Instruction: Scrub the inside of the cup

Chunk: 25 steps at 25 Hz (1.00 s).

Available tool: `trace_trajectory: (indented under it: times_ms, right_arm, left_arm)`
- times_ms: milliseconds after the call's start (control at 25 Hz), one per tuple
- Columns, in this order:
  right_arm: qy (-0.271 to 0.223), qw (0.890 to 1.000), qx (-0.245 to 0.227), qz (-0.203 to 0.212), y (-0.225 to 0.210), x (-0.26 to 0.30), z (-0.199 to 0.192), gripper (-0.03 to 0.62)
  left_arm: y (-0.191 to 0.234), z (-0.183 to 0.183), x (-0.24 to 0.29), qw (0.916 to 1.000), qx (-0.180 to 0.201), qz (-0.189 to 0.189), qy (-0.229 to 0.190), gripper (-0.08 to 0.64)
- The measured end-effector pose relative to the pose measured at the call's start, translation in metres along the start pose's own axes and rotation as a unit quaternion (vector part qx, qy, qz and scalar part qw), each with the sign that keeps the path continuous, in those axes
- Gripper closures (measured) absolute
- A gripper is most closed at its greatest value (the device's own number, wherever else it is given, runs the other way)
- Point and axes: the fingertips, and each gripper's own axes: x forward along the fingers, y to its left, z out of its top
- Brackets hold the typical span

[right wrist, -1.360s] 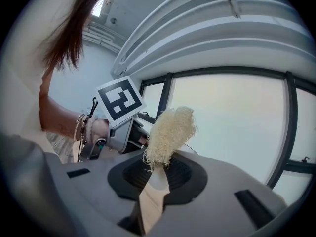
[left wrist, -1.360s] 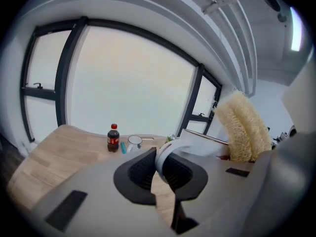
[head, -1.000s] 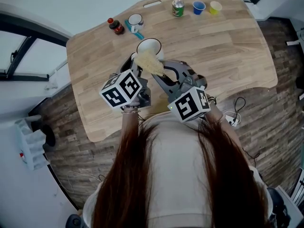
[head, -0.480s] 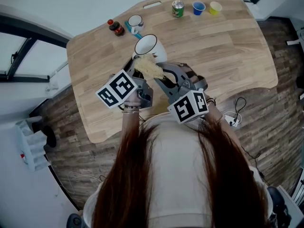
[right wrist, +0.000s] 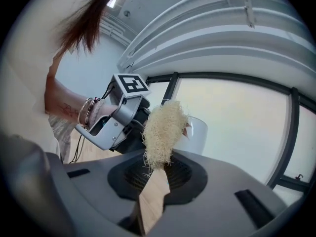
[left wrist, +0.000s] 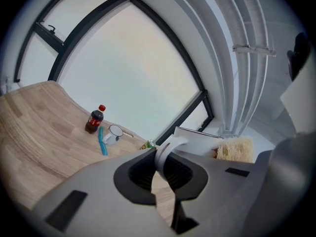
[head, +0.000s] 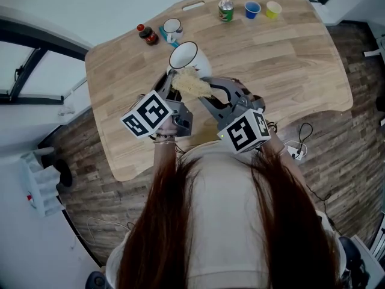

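A white enamel cup (head: 185, 56) with a dark rim is held tilted above the wooden table (head: 289, 71). My left gripper (head: 172, 80) is shut on its handle (left wrist: 167, 151), and the cup's wall (left wrist: 197, 135) rises just past the jaws. My right gripper (head: 207, 95) is shut on a pale yellow loofah scrubber (head: 191, 83), whose fibres stick up from the jaws (right wrist: 163, 127). The scrubber sits against the cup's near side, outside the mouth. In the right gripper view the cup (right wrist: 198, 132) shows behind the scrubber, with the left gripper's marker cube (right wrist: 131, 84) to the left.
At the table's far side stand a small white mug (head: 172, 26), a blue brush (head: 171, 39) and a dark bottle with a red cap (head: 146, 34). Further right are a green can (head: 225, 9), a blue cup (head: 252, 9) and a yellow cup (head: 273, 9). Cables lie on the floor at right.
The cup has tipped and shifted slightly away from me in the left gripper. The scrubber stays by the cup's near side; the right gripper's cube has drifted a little right.
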Motion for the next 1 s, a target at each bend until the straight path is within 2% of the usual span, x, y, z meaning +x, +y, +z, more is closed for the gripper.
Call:
trace_trajectory:
  times_ms: [240,480,720,1000]
  right_arm:
    - [-0.036,0.997,0.069,0.015,-0.007,-0.008,0.009,0.518]
    - [-0.078,0.986,0.146,0.034,-0.013,-0.015,0.018,0.518]
    - [-0.113,0.964,0.228,0.074,-0.019,-0.027,0.027,0.518]
    - [-0.149,0.929,0.302,0.153,-0.019,-0.04,0.036,0.518]
  left_arm:
    - [-0.008,0.003,-0.003,0.9996,0.0,-0.026,-0.011,0.535]
    - [-0.012,0.005,-0.008,0.9988,0.005,-0.047,-0.017,0.535]
    - [-0.025,0.01,-0.011,0.9959,0.033,-0.081,-0.022,0.535]
    - [-0.038,0.015,-0.019,0.9887,0.073,-0.13,-0.022,0.535]
